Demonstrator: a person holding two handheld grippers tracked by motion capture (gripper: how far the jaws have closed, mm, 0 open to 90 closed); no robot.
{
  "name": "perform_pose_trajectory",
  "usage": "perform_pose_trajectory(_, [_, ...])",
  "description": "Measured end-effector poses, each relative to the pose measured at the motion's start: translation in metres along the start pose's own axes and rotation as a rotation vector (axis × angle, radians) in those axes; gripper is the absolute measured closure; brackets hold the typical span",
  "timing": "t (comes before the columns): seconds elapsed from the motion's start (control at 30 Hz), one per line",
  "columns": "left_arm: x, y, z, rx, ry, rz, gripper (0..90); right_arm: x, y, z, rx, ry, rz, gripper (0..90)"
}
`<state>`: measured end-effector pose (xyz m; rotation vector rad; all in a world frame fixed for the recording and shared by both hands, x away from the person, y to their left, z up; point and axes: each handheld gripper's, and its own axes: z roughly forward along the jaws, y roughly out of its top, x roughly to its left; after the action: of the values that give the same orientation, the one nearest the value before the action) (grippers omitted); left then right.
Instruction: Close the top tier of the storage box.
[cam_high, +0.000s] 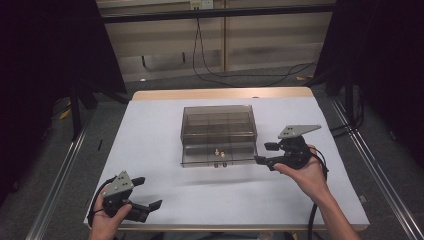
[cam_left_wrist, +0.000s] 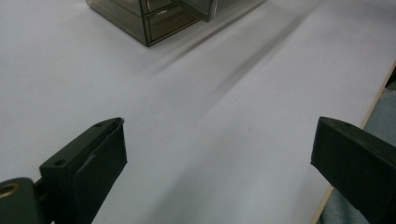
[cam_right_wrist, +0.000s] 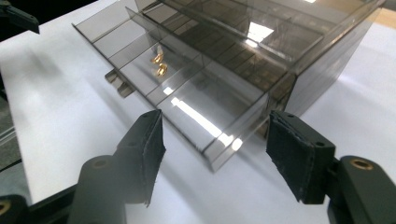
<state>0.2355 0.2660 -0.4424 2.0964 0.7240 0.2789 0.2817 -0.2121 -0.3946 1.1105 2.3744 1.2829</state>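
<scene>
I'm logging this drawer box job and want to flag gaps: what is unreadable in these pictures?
- The two small brass parts in the pulled-out drawer: too small in the high view, glare in the right gripper view; their kind is unclear.
- Storage box: cut off by the top edge in the left gripper view.
- Box's rear compartments: dark tinted lid hides any contents.

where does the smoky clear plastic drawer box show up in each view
high view: the smoky clear plastic drawer box sits mid-table, its drawer pulled out toward the person, just left of the right gripper.
left gripper view: top edge, left of centre, far beyond the open jaws.
right gripper view: upper centre, the drawer's near corner between the open jaws.
shared landmark: the white table top.
</scene>
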Motion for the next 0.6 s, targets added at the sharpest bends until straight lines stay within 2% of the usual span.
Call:
perform_pose_trajectory(0.13, [-0.004, 0.003, 0.001, -0.006, -0.011, -0.003, 3.0, 0.003, -0.009, -0.009, 0.002, -0.010, 0.012, 35.6])
perform_pose_trajectory(0.2, [-0.005, 0.005, 0.000, -0.009, -0.004, 0.004, 3.0, 0.004, -0.013, -0.013, 0.010, -0.004, 0.011, 34.2])
perform_pose_trajectory(0.37, [-0.008, 0.010, 0.003, -0.010, -0.016, 0.019, 2.8, 0.005, -0.029, -0.023, 0.030, -0.026, 0.015, 34.1])
perform_pose_trajectory(0.43, [-0.009, 0.011, 0.004, -0.009, -0.018, 0.013, 2.6, 0.005, -0.037, -0.027, 0.026, -0.003, 0.020, 34.1])
perform_pose_trajectory(0.47, [-0.010, 0.011, 0.005, -0.009, -0.024, 0.009, 2.5, 0.005, -0.041, -0.028, 0.034, -0.006, 0.023, 34.1])
perform_pose_trajectory(0.5, [-0.012, 0.013, 0.005, -0.004, -0.024, 0.022, 2.6, 0.006, -0.044, -0.028, 0.042, -0.016, 0.023, 34.0])
perform_pose_trajectory(0.6, [-0.016, 0.016, 0.007, -0.010, -0.034, 0.029, 2.6, 0.007, -0.055, -0.029, 0.049, -0.013, 0.037, 34.0])
